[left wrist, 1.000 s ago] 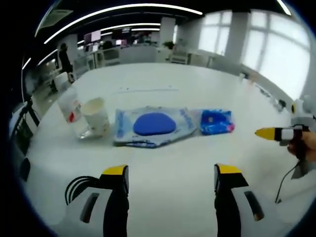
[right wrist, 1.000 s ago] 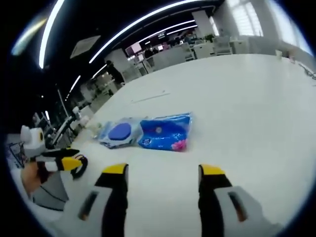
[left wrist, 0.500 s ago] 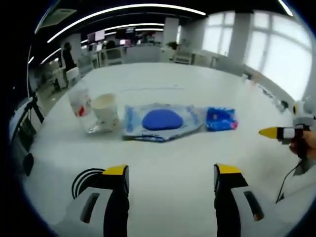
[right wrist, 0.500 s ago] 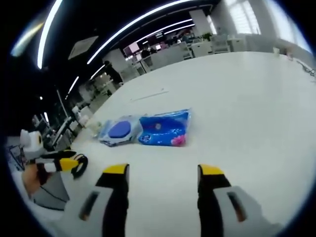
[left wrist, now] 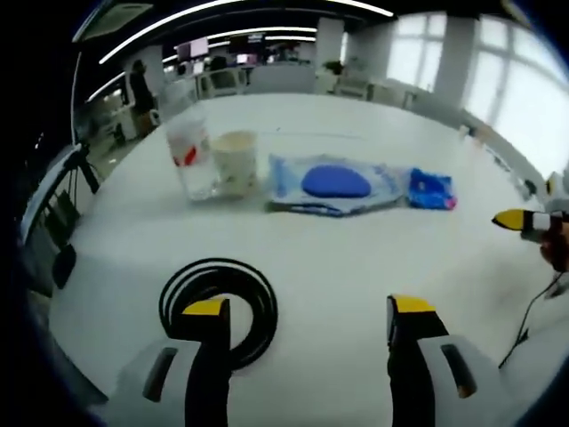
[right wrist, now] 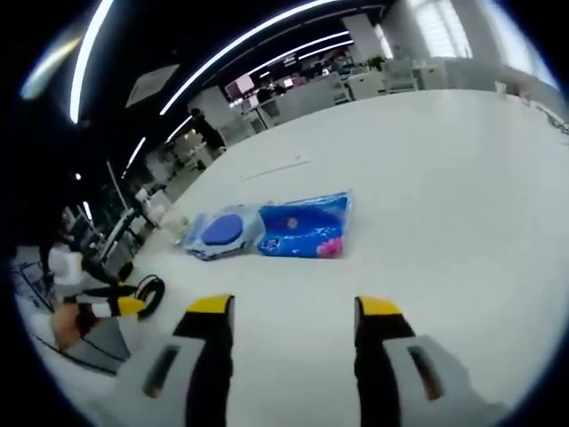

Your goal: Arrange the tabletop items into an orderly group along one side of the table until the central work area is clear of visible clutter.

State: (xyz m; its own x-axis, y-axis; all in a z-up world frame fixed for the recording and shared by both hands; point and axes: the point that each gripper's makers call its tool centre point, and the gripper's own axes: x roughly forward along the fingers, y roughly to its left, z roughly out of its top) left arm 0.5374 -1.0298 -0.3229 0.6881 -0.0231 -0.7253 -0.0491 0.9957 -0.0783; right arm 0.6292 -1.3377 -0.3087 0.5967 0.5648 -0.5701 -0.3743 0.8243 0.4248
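On the white table (left wrist: 356, 258) a coiled black cable (left wrist: 219, 305) lies just ahead of my left gripper (left wrist: 307, 313), which is open and empty above it. Farther off stand a clear plastic cup (left wrist: 189, 157) and a paper cup (left wrist: 234, 162), then a pack with a blue oval lid (left wrist: 334, 182) and a small blue packet (left wrist: 431, 189). My right gripper (right wrist: 284, 311) is open and empty over the table (right wrist: 444, 196), with the lidded pack (right wrist: 222, 233) and the blue packet (right wrist: 307, 233) ahead of it. The right gripper's yellow tip (left wrist: 516, 219) enters the left gripper view at the right edge; the left gripper (right wrist: 107, 305) appears at the left of the right gripper view beside the cable (right wrist: 149, 294).
The table's left edge (left wrist: 62, 267) drops to chairs and floor. A thin cable (left wrist: 524, 320) hangs from the right gripper's hand. A thin strip (right wrist: 276, 169) lies far back on the table. Office desks and a standing person (left wrist: 140, 89) are in the background.
The left gripper view has pulled back and tilted down, bringing the black cable coil fully into sight. The right gripper view shifted only slightly. Nothing on the table moved.
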